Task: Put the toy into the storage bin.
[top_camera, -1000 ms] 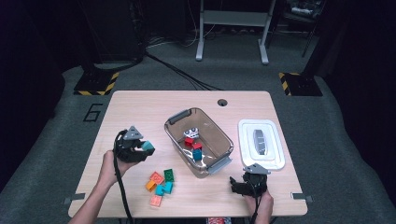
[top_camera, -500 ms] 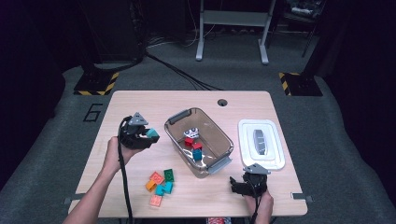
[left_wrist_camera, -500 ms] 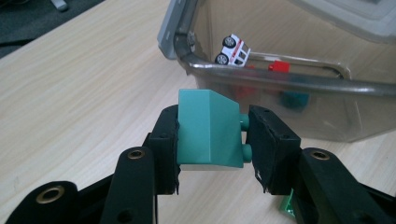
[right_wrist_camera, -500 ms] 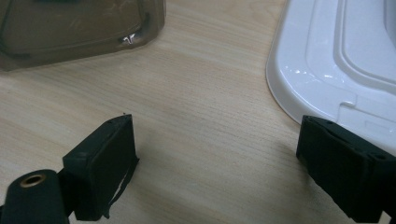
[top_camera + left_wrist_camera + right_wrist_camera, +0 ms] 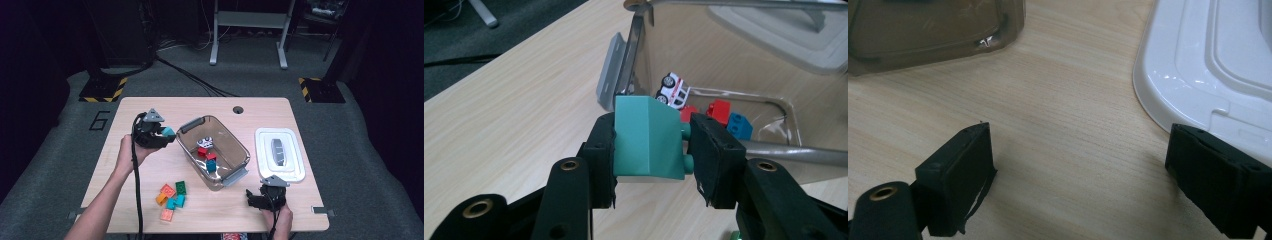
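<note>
The left tongs (image 5: 651, 145) are clamping a teal brick (image 5: 649, 137) on its flat sides beside the clear bin (image 5: 235, 145), toward the table's left edge; it looks light, rigid, slick. Right tongs (image 5: 1078, 185) are resting apart.

left gripper (image 5: 167, 133) clamping teal block (image 5: 168, 132) beside clear bin (image 5: 239, 148); loose blocks (image 5: 172, 195) on counter (image 5: 280, 112); white lid (image 5: 295, 165) right; right gripper (image 5: 251, 199) low, near edge.

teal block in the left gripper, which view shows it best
The left gripper view: the teal block sits large between the jaws, studs visible. In the high view it is a small teal patch at the left gripper.
</note>
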`<move>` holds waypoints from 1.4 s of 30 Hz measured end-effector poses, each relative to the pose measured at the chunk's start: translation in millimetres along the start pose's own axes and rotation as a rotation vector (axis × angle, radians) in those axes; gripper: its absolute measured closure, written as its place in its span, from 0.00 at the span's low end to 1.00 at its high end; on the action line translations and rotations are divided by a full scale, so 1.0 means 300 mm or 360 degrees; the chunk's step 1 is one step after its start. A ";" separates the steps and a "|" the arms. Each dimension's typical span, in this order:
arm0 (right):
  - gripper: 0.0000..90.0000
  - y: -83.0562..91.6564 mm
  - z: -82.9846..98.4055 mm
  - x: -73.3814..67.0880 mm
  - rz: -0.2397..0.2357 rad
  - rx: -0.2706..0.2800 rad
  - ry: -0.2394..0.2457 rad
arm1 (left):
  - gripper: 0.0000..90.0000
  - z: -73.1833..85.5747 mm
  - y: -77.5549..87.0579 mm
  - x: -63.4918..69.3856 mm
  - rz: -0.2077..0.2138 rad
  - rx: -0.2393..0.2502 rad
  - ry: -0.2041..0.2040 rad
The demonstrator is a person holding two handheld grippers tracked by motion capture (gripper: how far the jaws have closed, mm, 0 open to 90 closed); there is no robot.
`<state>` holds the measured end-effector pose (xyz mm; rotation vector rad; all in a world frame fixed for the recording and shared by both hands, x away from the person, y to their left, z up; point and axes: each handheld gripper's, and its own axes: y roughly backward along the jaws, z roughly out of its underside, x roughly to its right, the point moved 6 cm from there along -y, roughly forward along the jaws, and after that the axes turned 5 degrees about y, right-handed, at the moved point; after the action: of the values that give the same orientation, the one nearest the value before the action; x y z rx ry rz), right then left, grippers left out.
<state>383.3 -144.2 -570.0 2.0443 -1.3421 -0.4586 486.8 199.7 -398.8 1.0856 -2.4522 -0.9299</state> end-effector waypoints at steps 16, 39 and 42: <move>0.12 0.000 0.000 0.000 0.0001 0.0000 -0.0001 | 0.63 -0.064 -0.118 0.078 0.0094 -0.0123 -0.0078; 0.13 0.001 0.000 -0.001 -0.0001 0.0000 -0.0002 | 0.50 -0.016 -0.171 0.094 0.0148 -0.0257 -0.0082; 0.13 0.001 0.000 0.000 0.0002 0.0000 0.0000 | 0.41 -0.013 -0.150 0.095 0.0140 -0.0222 -0.0068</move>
<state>383.1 -144.3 -569.9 2.0434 -1.3435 -0.4583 494.5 154.2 -425.5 0.9123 -2.4065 -1.0883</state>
